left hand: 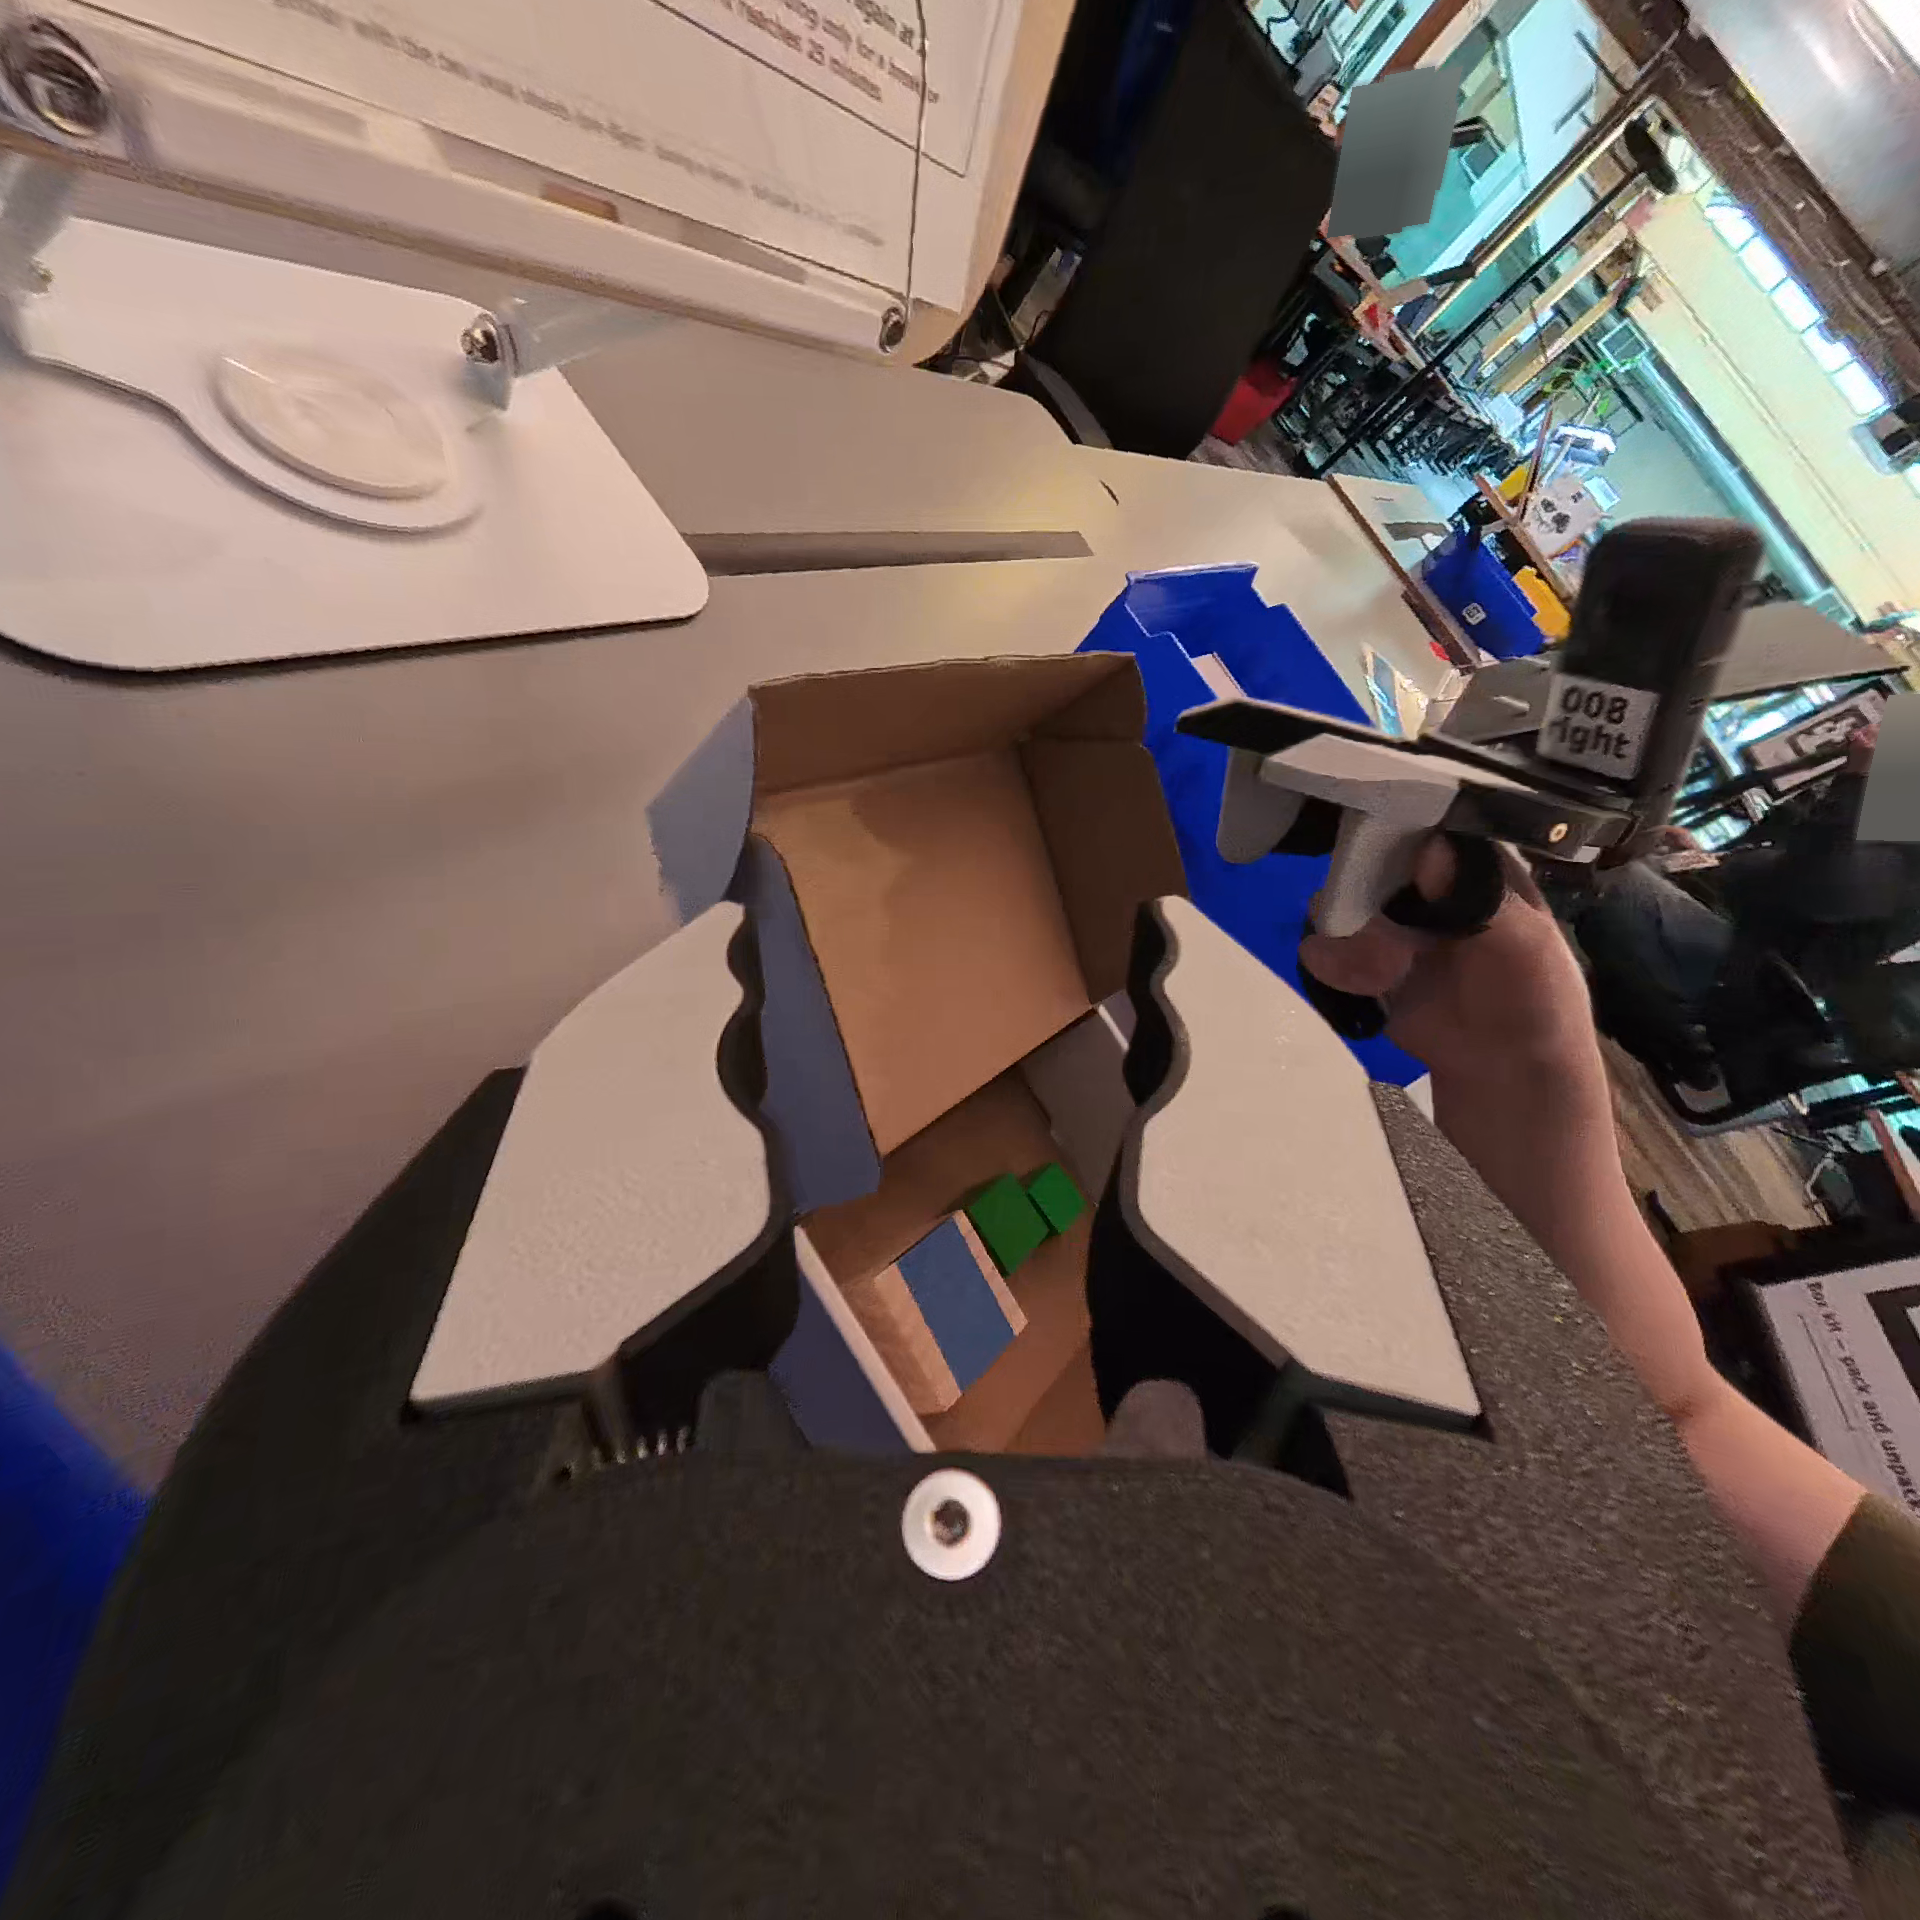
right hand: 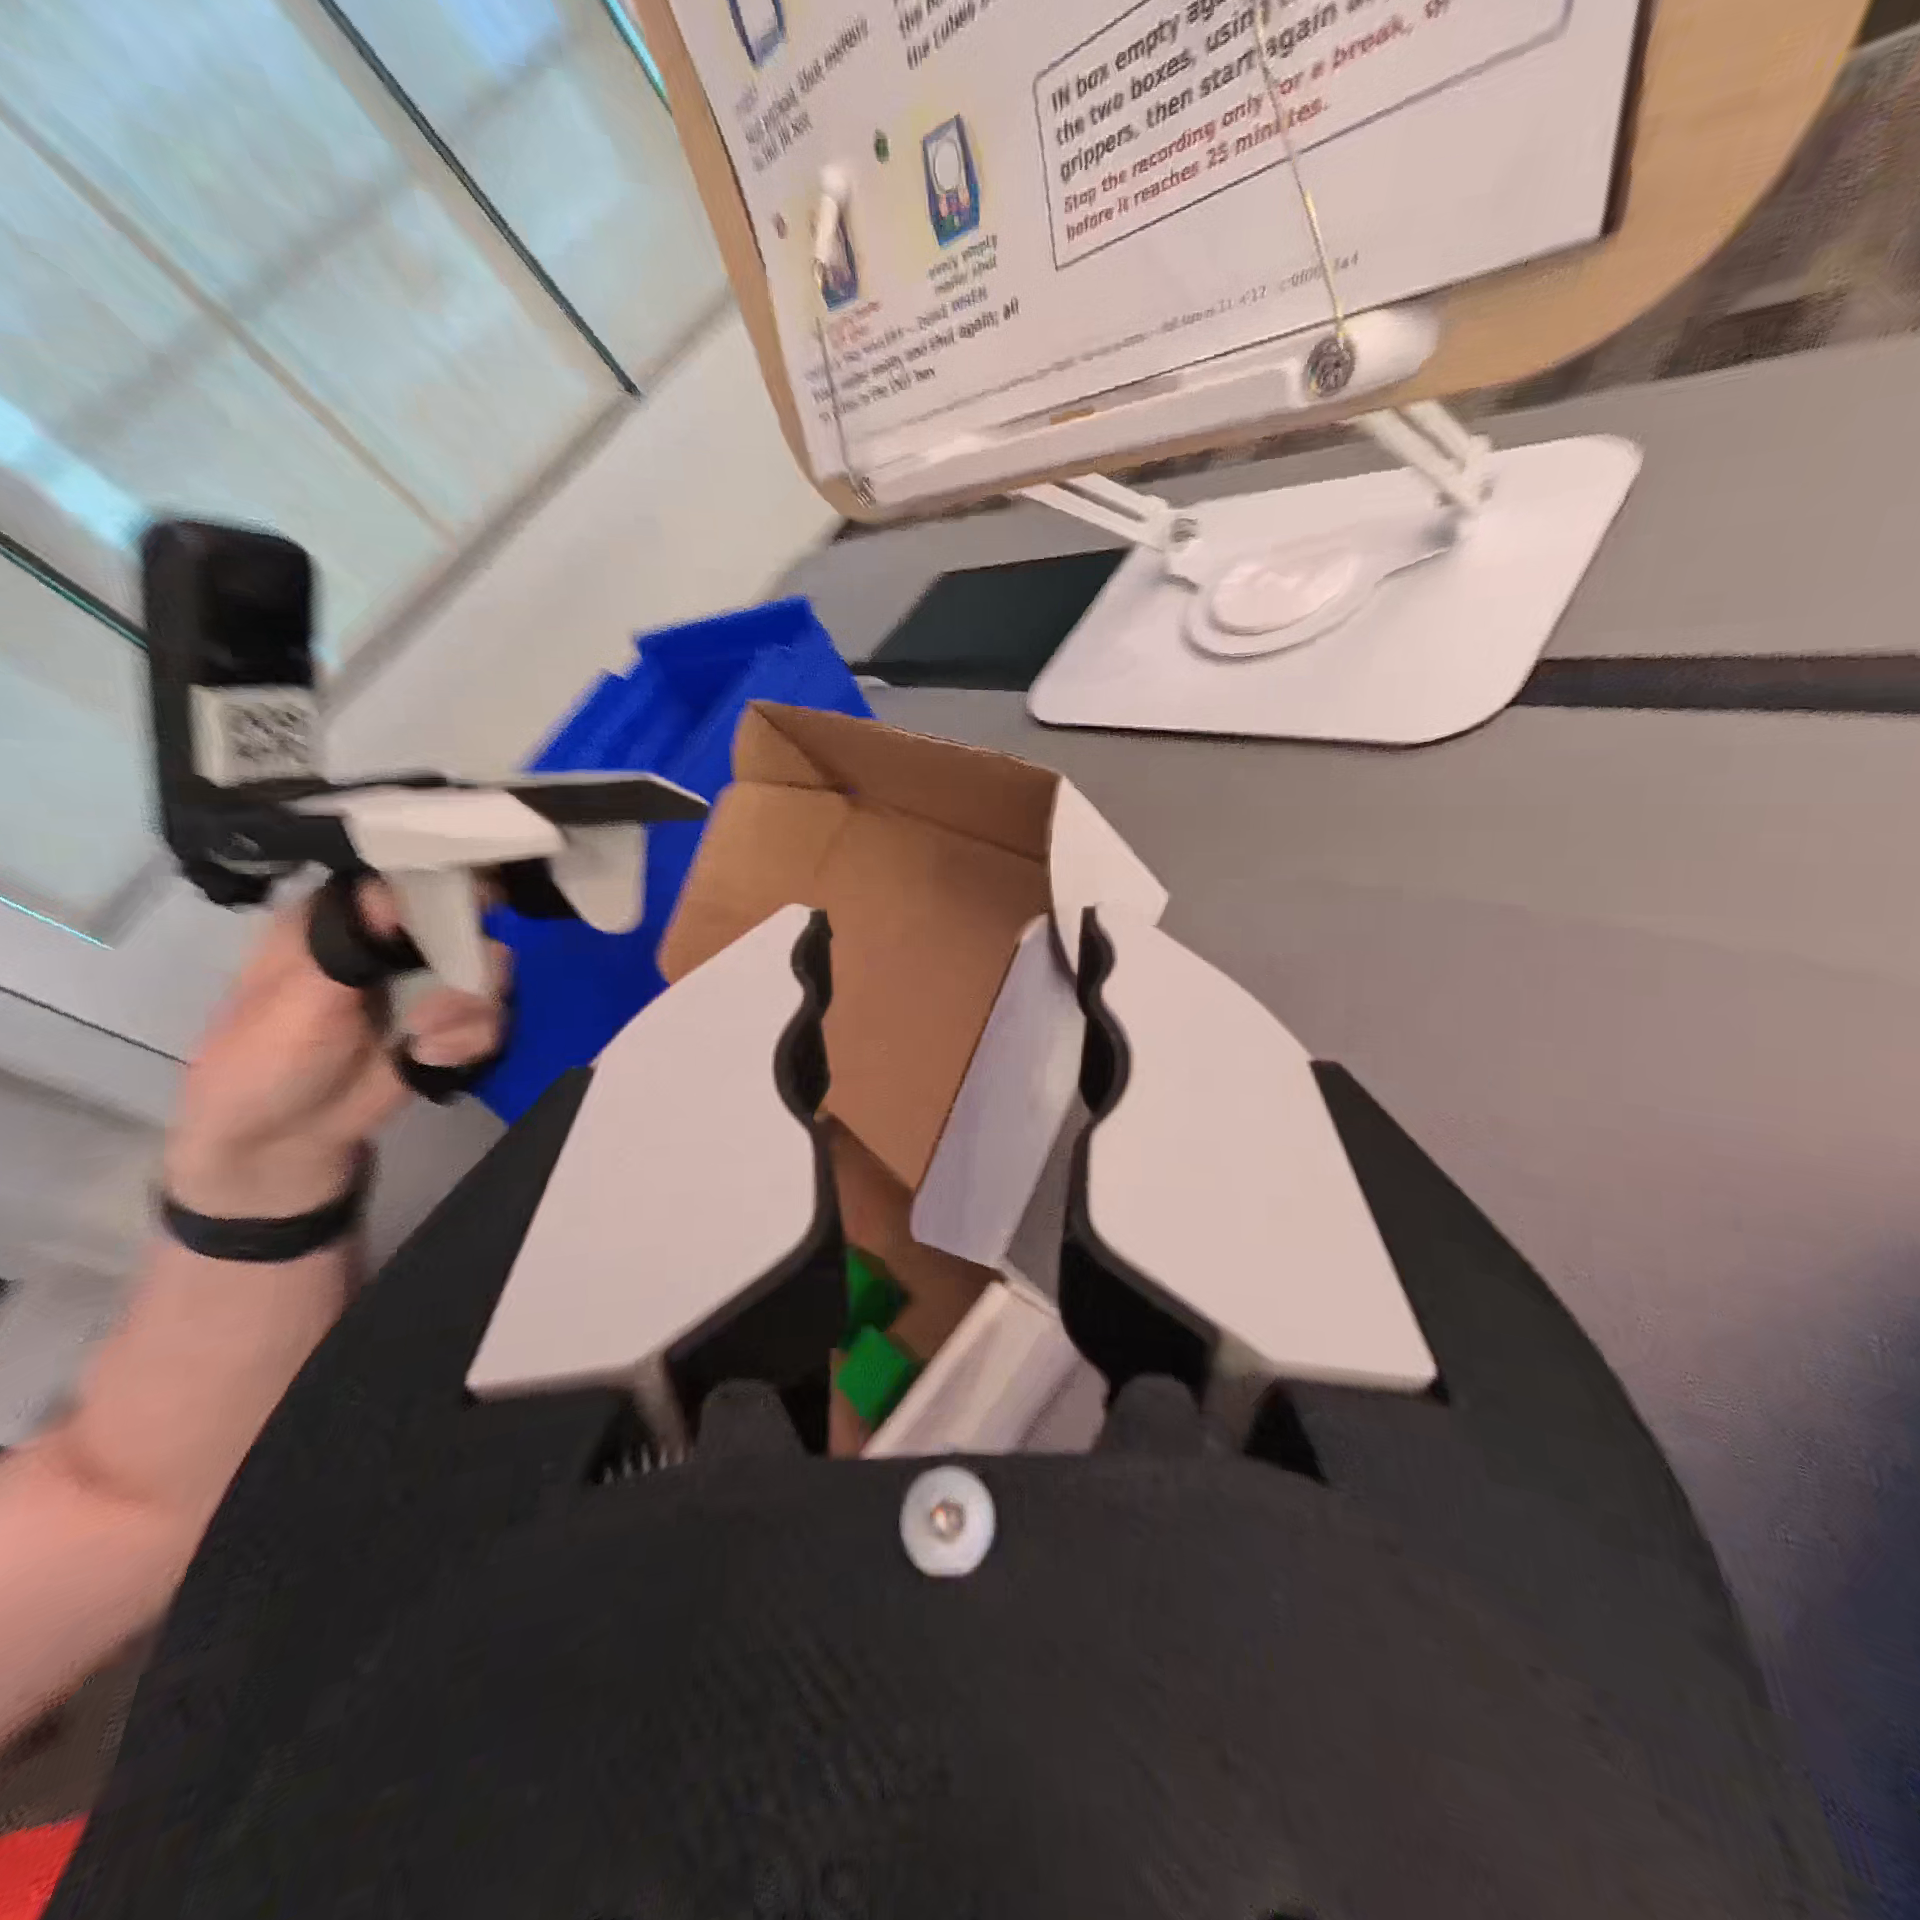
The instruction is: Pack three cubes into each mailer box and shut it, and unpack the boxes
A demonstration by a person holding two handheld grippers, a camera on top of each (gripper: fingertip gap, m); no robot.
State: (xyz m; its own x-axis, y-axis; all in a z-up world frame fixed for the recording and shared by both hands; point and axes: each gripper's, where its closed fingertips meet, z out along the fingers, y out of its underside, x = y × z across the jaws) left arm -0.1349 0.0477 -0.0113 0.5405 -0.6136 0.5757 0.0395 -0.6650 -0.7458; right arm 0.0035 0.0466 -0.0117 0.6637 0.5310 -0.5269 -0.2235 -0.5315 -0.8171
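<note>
Left wrist view has the left gripper (left hand: 940, 997) with its light grey fingers spread wide, nothing between them, hanging right over an open white-outside, brown-inside cardboard mailer box (left hand: 935, 883) sitting on the grey counter (left hand: 364, 883). Lid's flipped up and standing away from the camera. Down inside the box you can see a blue-faced wooden cube (left hand: 951, 1314) near the closer end and two green cubes (left hand: 1023, 1216) just past it, the green pair touching each other. Can't tell if the blue one actually touches them.

Right behind the box there's a blue plastic bin (left hand: 1226, 727), close to the counter's far edge. Off at the far left corner side sits a white flat stand base (left hand: 312, 520) holding up a wooden board with printed sheets (left hand: 727, 125).

Right wrist view shows the same box (right hand: 914, 935) from the other side, the right gripper (right hand: 945, 997) also spread wide and empty, fingers either side of the raised lid and a white side flap but not pinching either. Green cubes (right hand: 873, 1340) peek out low between the fingers. The left gripper (right hand: 613, 831) shows farther off to the side, held up in a hand (right hand: 301, 1049) with a black wristband (right hand: 260, 1226), in front of the blue bin (right hand: 717, 686). That view's a bit blurry overall.
</note>
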